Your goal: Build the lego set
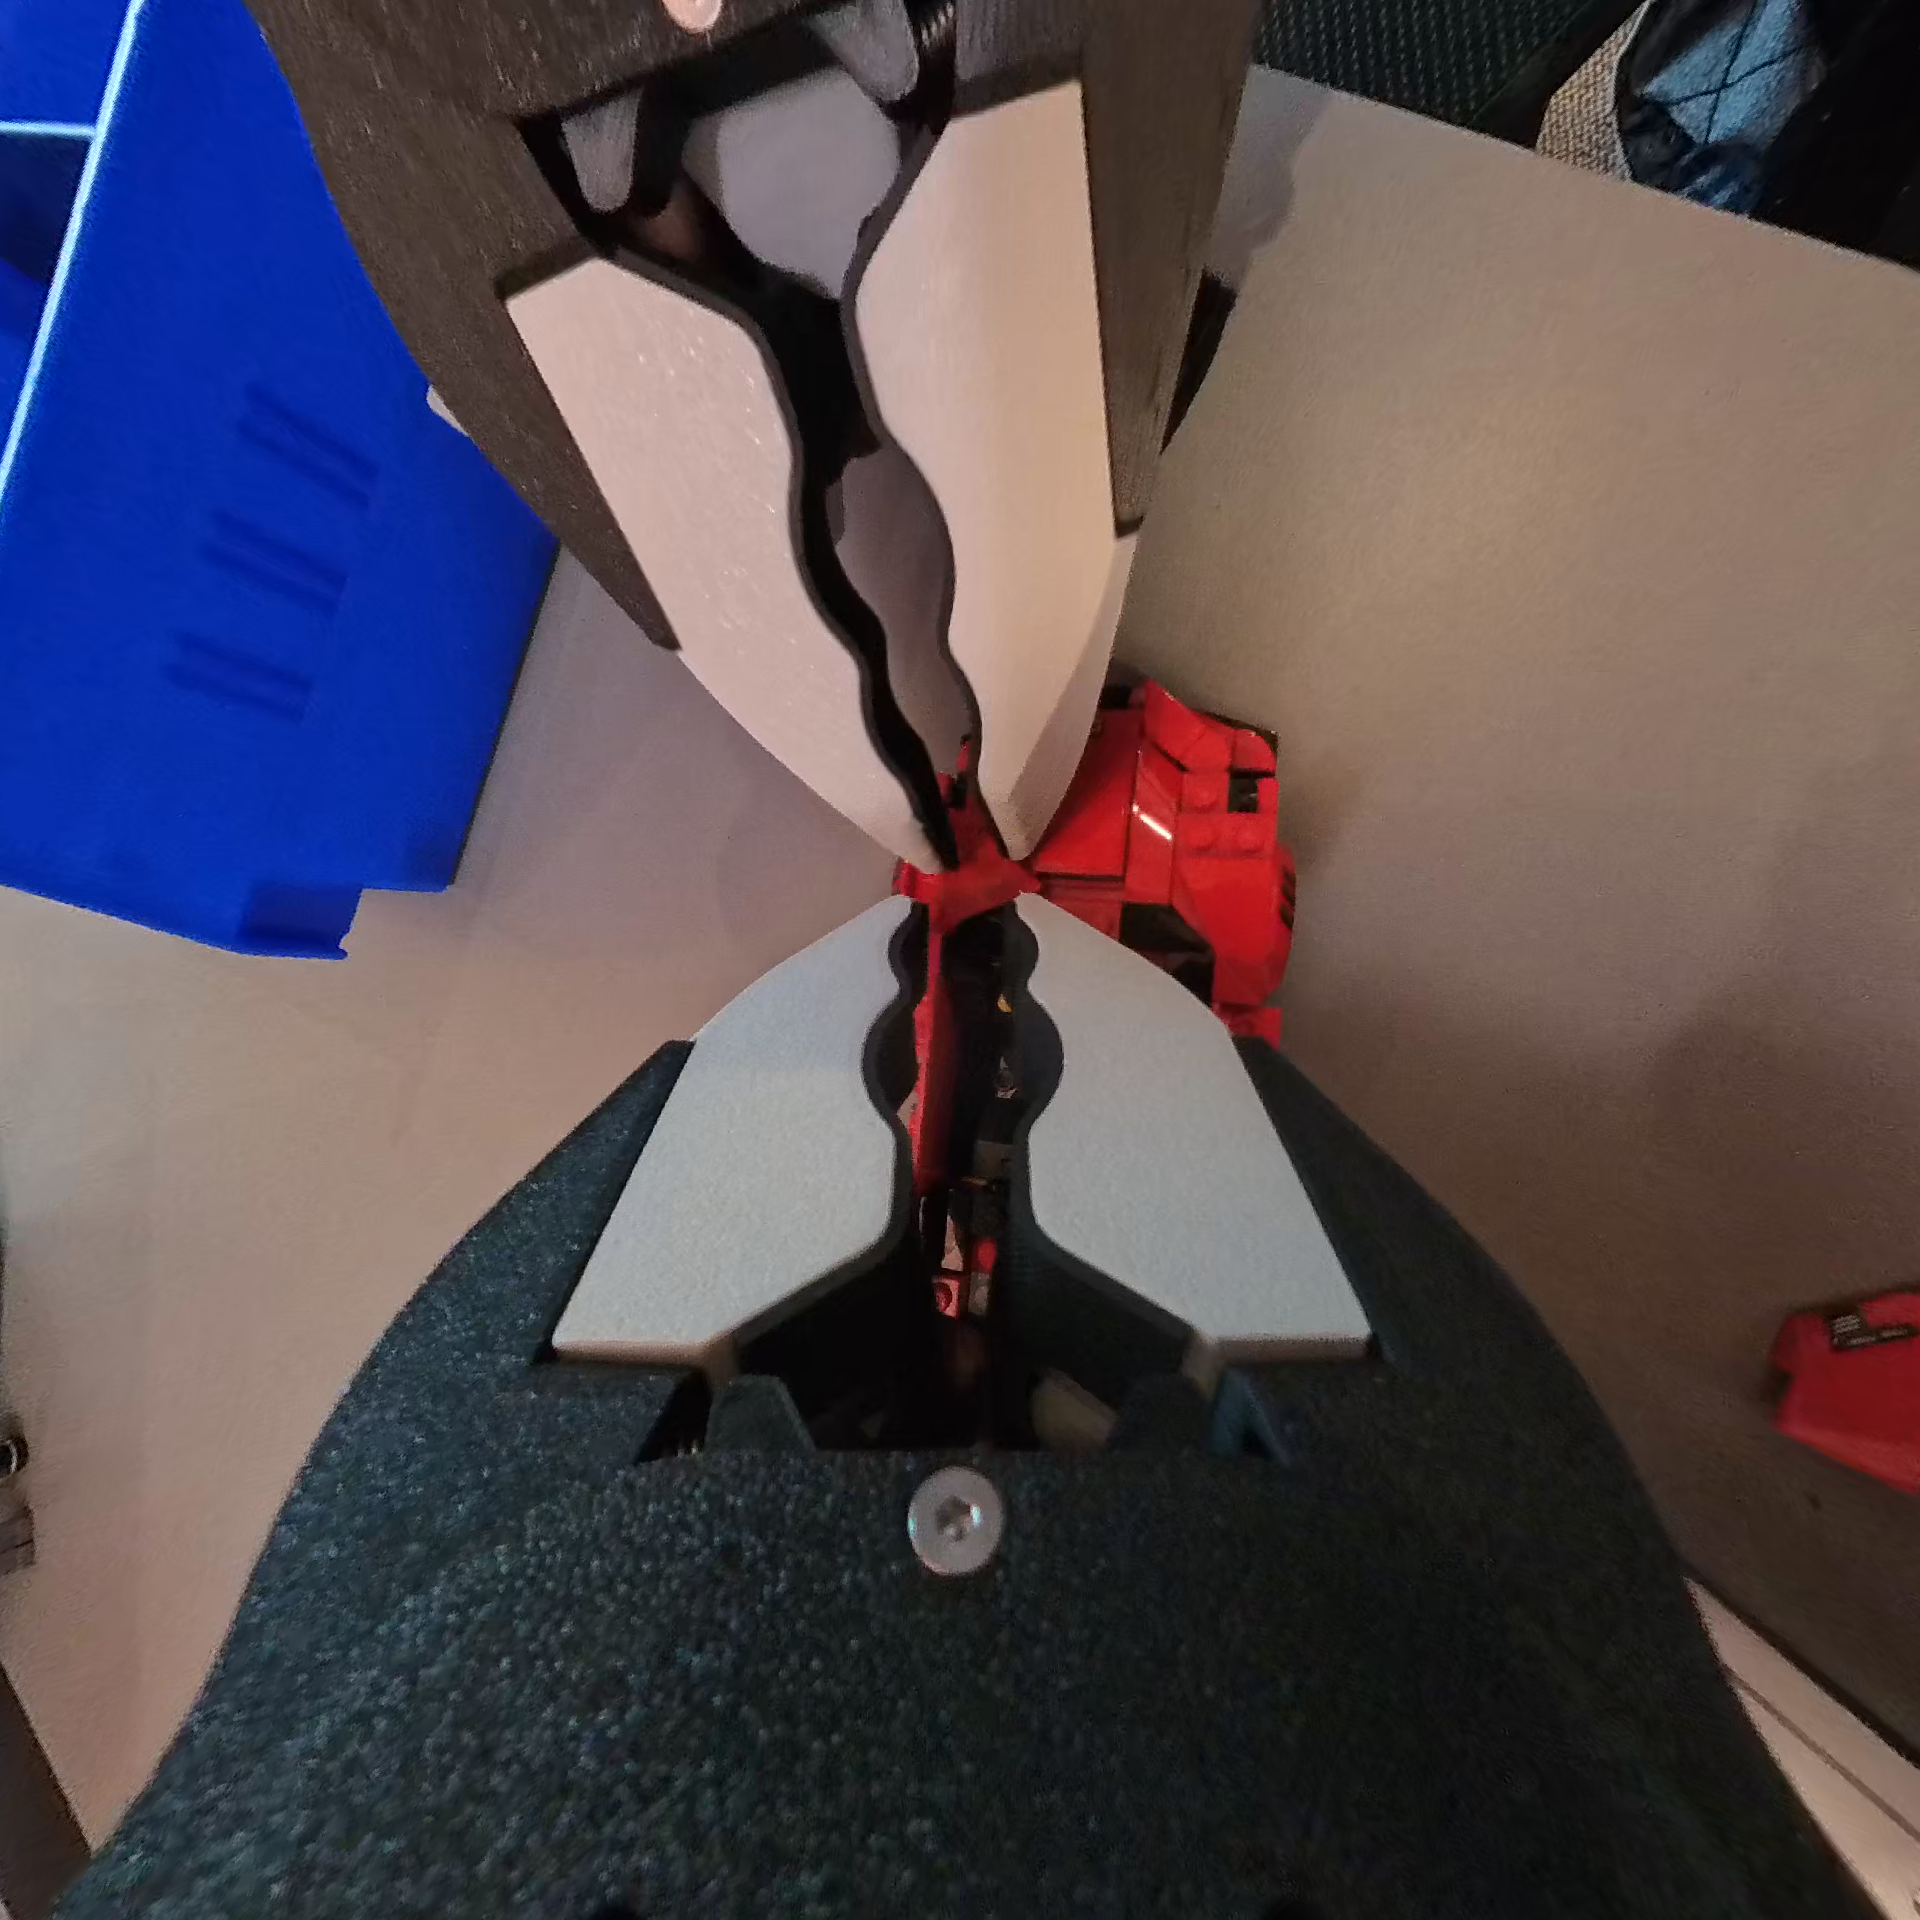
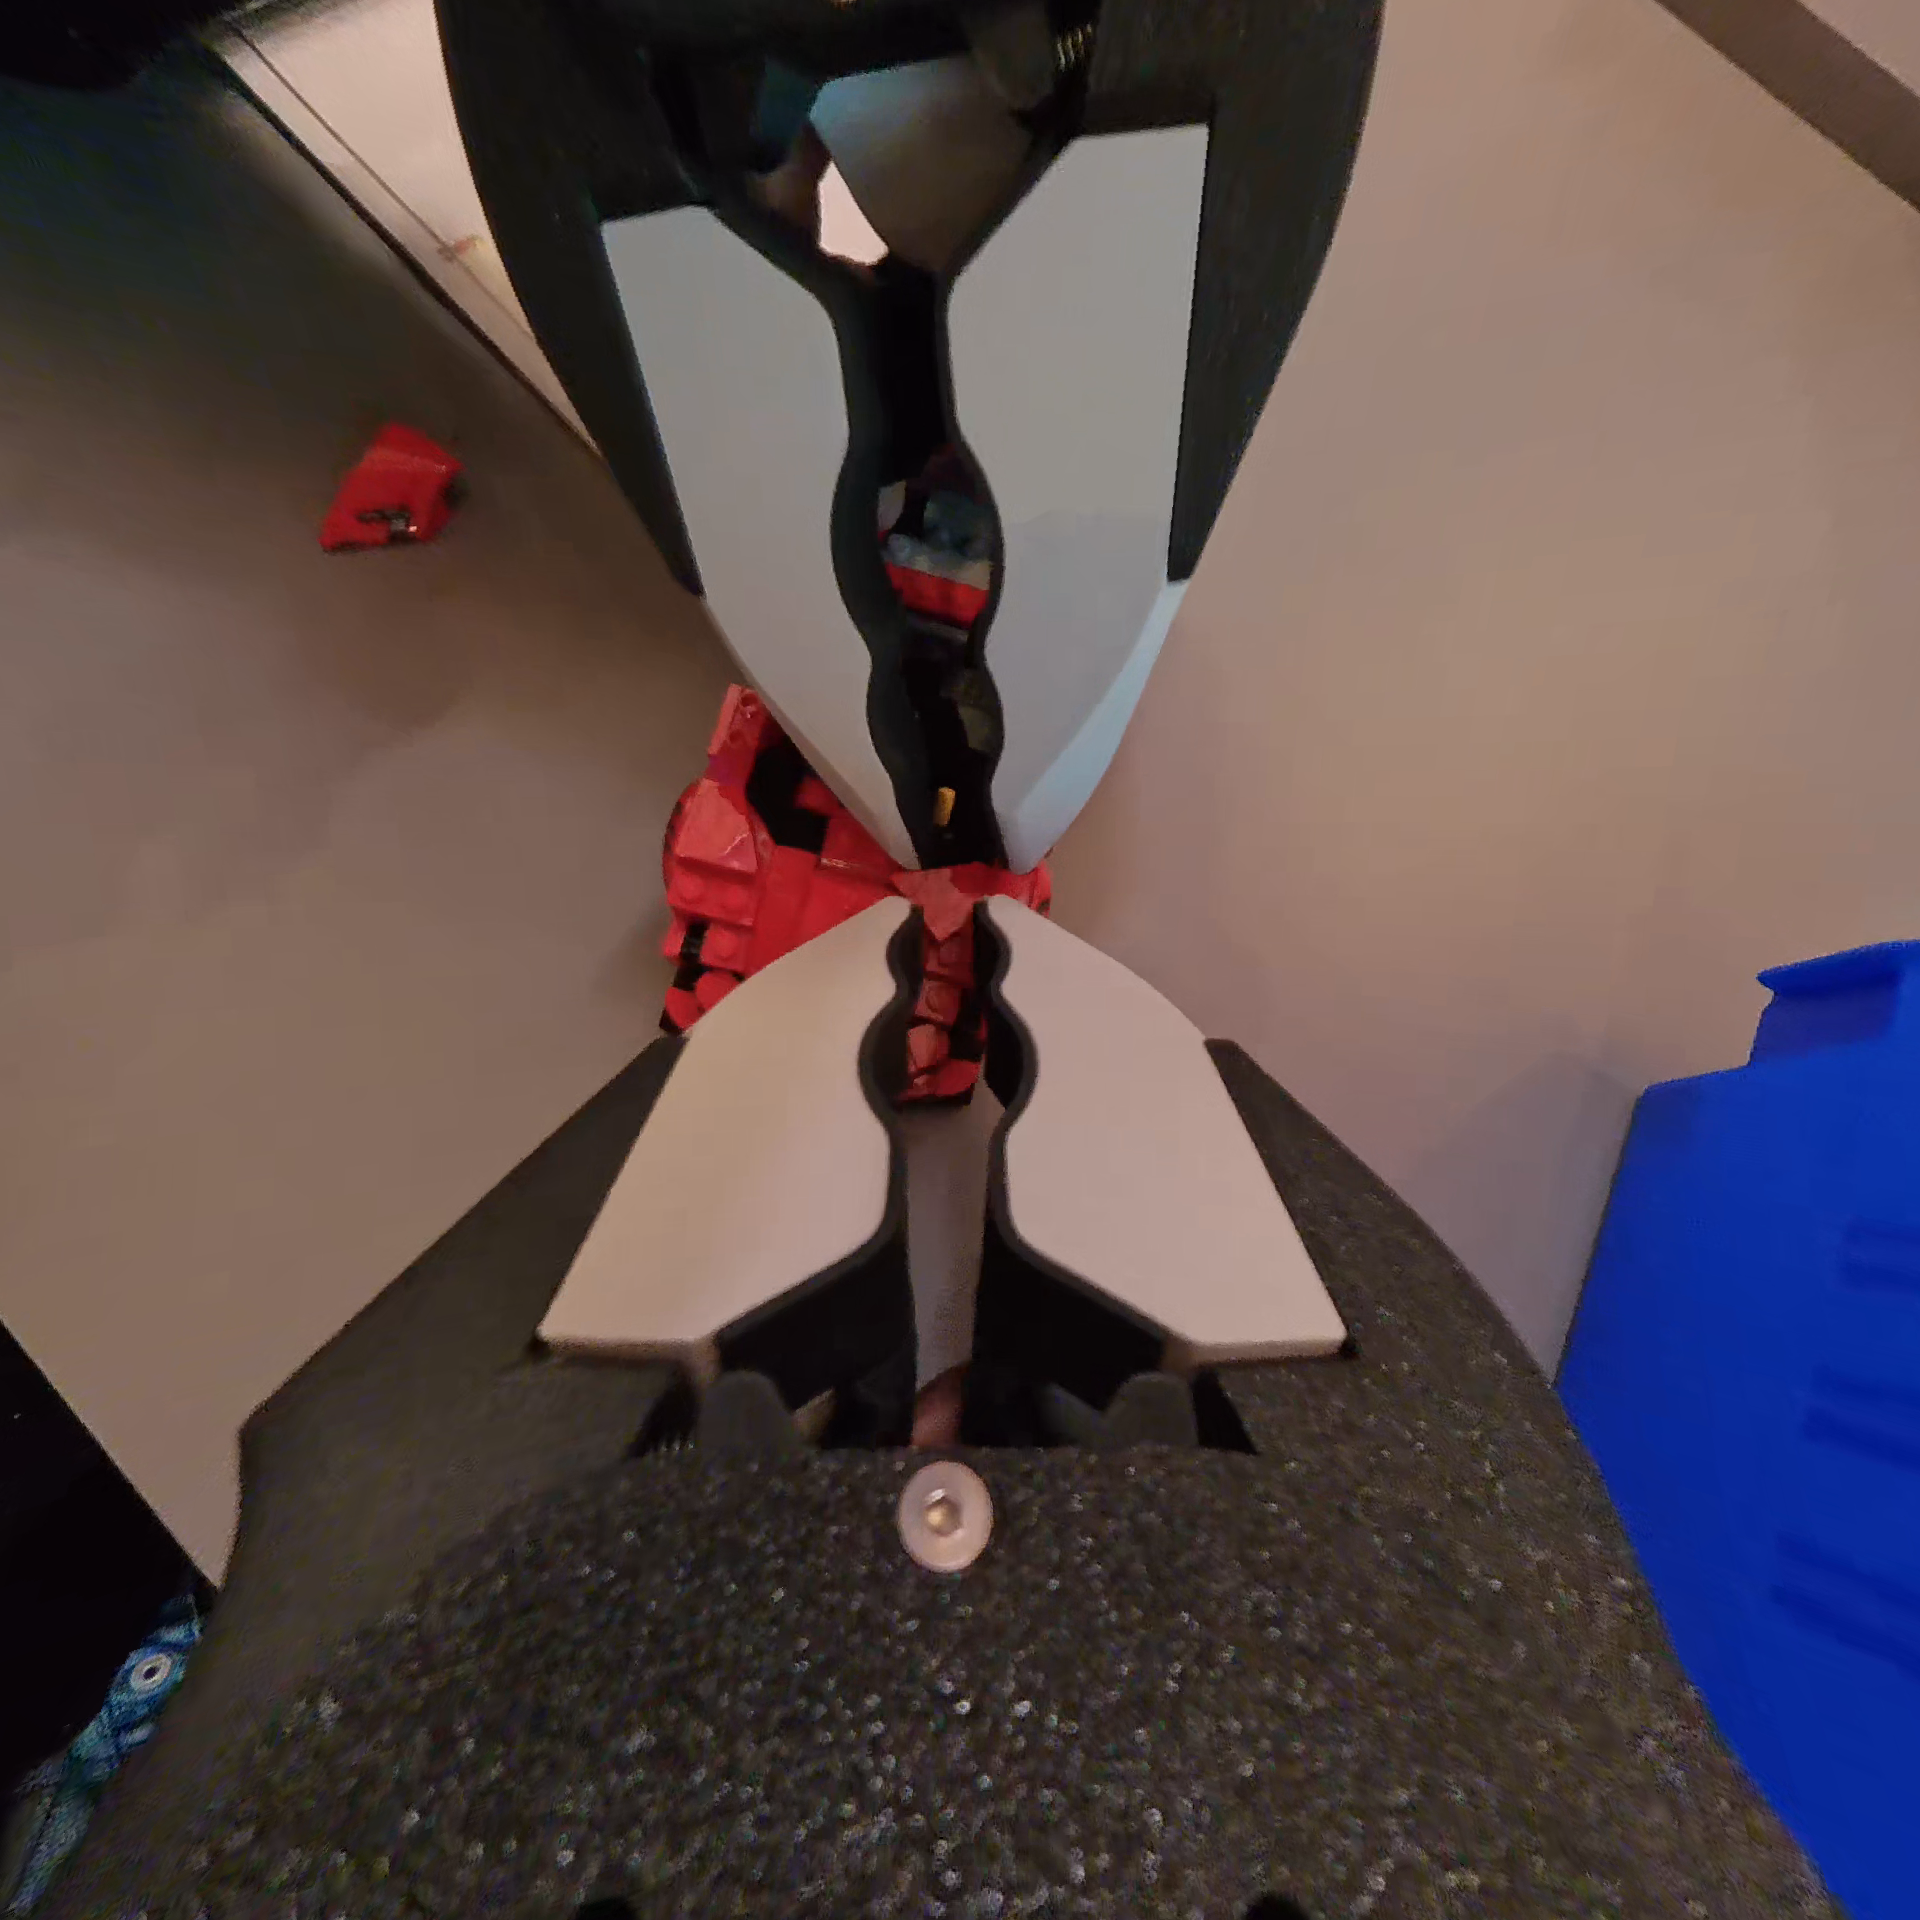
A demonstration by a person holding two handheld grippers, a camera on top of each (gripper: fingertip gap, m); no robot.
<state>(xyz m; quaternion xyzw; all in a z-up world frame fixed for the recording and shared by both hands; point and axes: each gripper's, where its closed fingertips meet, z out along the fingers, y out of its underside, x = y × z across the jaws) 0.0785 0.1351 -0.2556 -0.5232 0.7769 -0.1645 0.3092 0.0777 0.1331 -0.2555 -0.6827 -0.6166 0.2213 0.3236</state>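
A red and black lego model (image 1: 1174,852) lies on the grey table; it also shows in the right wrist view (image 2: 748,883). My left gripper (image 1: 968,916) is closed narrowly along the model, whose parts show through the gap between its fingers. My right gripper (image 2: 940,914) comes from the opposite side and meets it tip to tip. It is pinched on a small red piece (image 2: 940,891) at the model's near end, which also shows in the left wrist view (image 1: 966,883). Much of the model is hidden under the fingers.
A blue plastic bin (image 1: 208,520) stands close beside the grippers, also in the right wrist view (image 2: 1766,1351). A loose red lego part with a sticker (image 1: 1849,1392) lies apart on the table (image 2: 390,488). The table edge (image 1: 1558,135) runs behind, with dark fabric beyond. My two grippers' fingertips are within a few centimetres of each other.
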